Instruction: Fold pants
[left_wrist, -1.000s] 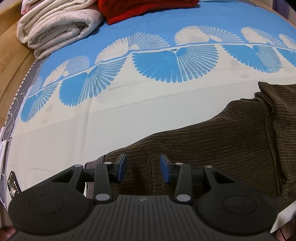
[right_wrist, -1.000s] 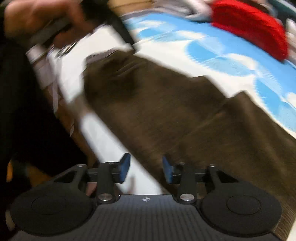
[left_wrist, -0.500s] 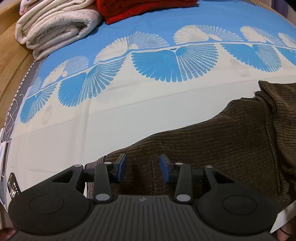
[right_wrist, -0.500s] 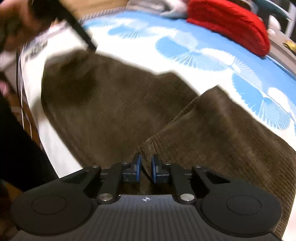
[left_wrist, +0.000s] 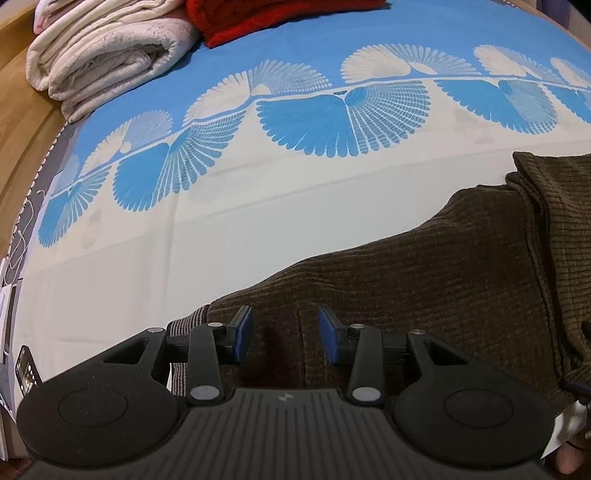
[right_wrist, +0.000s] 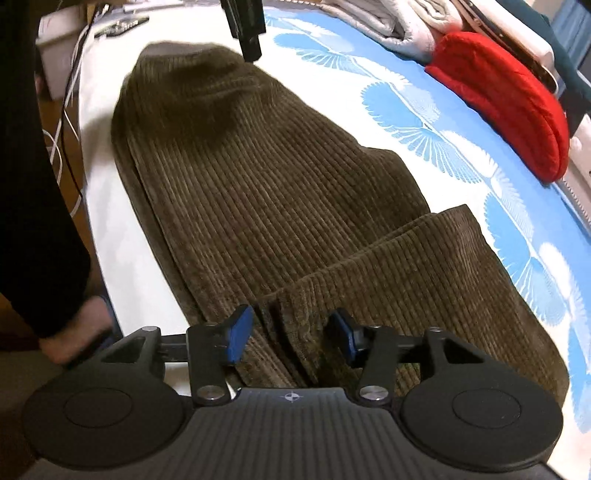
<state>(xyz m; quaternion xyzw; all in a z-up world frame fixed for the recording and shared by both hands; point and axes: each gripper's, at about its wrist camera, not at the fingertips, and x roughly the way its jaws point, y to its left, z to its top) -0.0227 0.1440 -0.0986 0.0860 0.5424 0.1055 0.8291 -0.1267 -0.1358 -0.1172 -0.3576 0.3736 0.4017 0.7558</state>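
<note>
The brown corduroy pants (right_wrist: 280, 192) lie lengthwise on the blue fan-print bedsheet (right_wrist: 461, 147). Right gripper (right_wrist: 291, 334), jaws just reopening, straddles the folded hem, gripping nothing. Left gripper (left_wrist: 284, 334) hangs half-open, empty, over the waistband. Risk: pinching one layer only, and the fold slides apart.

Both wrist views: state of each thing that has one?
corduroy pants: lying flat on the bed, one end folded back over itself.
left gripper: open, over the pants, nothing pinched.
right gripper: open after just opening, pads off the folded pants edge between them.
white blanket: folded.
red blanket: folded.
</note>
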